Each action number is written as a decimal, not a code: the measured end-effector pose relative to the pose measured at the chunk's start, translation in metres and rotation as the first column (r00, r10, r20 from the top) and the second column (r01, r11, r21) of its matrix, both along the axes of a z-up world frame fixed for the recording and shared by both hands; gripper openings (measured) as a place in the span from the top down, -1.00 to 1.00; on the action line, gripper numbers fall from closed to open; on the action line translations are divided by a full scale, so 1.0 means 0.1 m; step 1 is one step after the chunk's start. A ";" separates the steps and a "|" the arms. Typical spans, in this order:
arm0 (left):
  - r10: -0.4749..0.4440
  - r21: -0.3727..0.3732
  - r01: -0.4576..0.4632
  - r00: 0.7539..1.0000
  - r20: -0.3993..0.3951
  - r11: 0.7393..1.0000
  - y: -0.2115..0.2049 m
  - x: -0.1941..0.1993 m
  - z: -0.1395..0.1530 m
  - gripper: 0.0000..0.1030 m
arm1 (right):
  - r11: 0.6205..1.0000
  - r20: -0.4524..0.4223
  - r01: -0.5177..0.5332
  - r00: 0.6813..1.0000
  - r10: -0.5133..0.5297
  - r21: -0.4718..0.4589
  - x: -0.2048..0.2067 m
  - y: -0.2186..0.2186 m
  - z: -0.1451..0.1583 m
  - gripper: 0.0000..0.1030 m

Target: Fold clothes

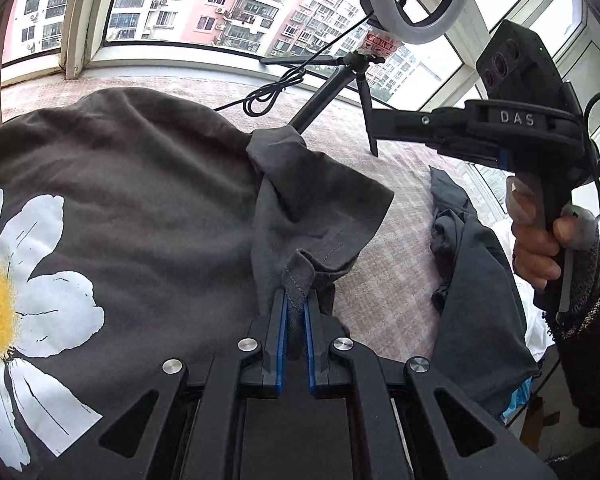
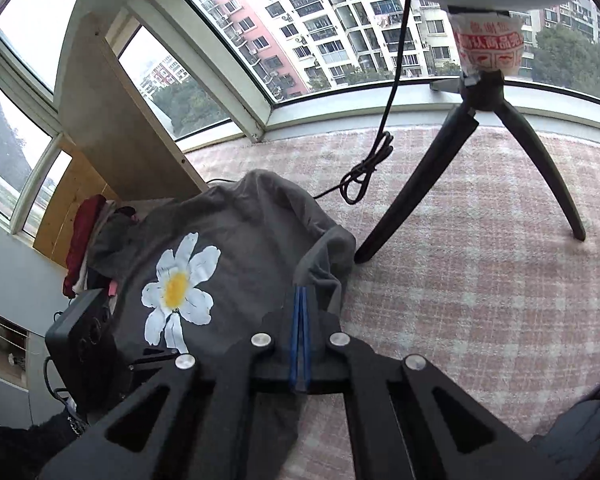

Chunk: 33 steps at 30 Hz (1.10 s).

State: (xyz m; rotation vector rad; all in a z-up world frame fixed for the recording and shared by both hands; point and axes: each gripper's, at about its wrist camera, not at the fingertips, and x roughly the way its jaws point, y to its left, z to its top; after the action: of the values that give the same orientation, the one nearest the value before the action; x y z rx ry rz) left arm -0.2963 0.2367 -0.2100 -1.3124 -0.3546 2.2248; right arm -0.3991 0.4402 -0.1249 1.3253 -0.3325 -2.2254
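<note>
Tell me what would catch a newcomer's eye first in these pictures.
The big white daisy print on the dark grey cotton T-shirt spread over the pink checked blanket. Next, the left gripper pinching the shirt's sleeve hem, and the black tripod standing beyond it.

Left tongs (image 1: 296,300) nearly closed on cloth; right tongs (image 2: 301,300) pressed together, a hand (image 1: 540,248) gripping their handle.

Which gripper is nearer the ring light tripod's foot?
Right. The right gripper, pinching the grey T-shirt, sits just short of the tripod foot; the left gripper holds the sleeve hem farther back.
</note>
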 end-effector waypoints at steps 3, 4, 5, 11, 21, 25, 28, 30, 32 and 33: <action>0.025 0.003 -0.025 1.000 0.003 1.000 -0.07 0.02 -0.02 0.87 | 0.999 0.026 0.009 1.000 -0.010 0.032 -0.01 0.01 -0.07 0.97; 0.034 0.004 -0.034 0.999 0.004 0.999 -0.10 0.03 -0.02 0.87 | 0.999 0.041 0.012 0.999 -0.014 0.050 -0.01 0.02 -0.13 0.96; 0.042 0.006 -0.042 0.999 0.005 0.999 -0.12 0.04 -0.03 0.87 | 0.998 0.056 0.014 0.998 -0.017 0.068 0.00 0.03 -0.19 0.94; 0.056 -0.016 -0.056 0.998 0.009 0.998 -0.16 0.07 -0.06 0.87 | 0.984 0.144 0.020 0.989 -0.046 0.177 0.02 0.08 -0.53 0.12; 0.018 -0.071 -0.017 1.000 0.015 0.997 -0.05 0.04 -0.05 0.87 | 0.987 0.260 -0.004 0.965 -0.039 0.164 0.12 0.20 -0.98 0.10; 0.025 -0.073 -0.023 0.999 0.021 0.997 -0.05 0.01 -0.07 0.87 | 0.993 0.249 -0.021 0.968 -0.009 0.116 0.14 0.25 -0.97 0.96; 0.032 -0.070 -0.031 0.999 0.017 0.997 -0.06 0.03 -0.06 0.87 | 0.999 0.224 0.003 0.974 -0.012 0.038 0.12 0.32 -0.77 0.96; 0.038 -0.066 -0.037 0.999 0.014 0.997 -0.07 0.04 -0.04 0.87 | 1.000 0.176 -0.005 0.984 0.004 0.007 0.08 0.28 -0.51 0.96; 0.055 -0.058 -0.054 0.998 0.004 0.997 -0.10 0.06 -0.01 0.87 | 0.999 0.130 -0.042 0.991 0.045 -0.025 0.00 0.13 -0.25 0.96; 0.074 -0.057 -0.074 0.997 -0.003 0.996 -0.13 0.08 0.01 0.87 | 0.998 0.106 -0.065 0.992 0.068 -0.026 -0.04 0.00 -0.15 0.96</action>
State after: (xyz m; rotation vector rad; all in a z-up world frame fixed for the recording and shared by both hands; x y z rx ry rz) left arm -0.2888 0.2237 -0.2095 -1.3483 -0.3473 2.3118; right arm -0.4035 0.4401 -0.1400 1.4254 -0.3464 -2.0951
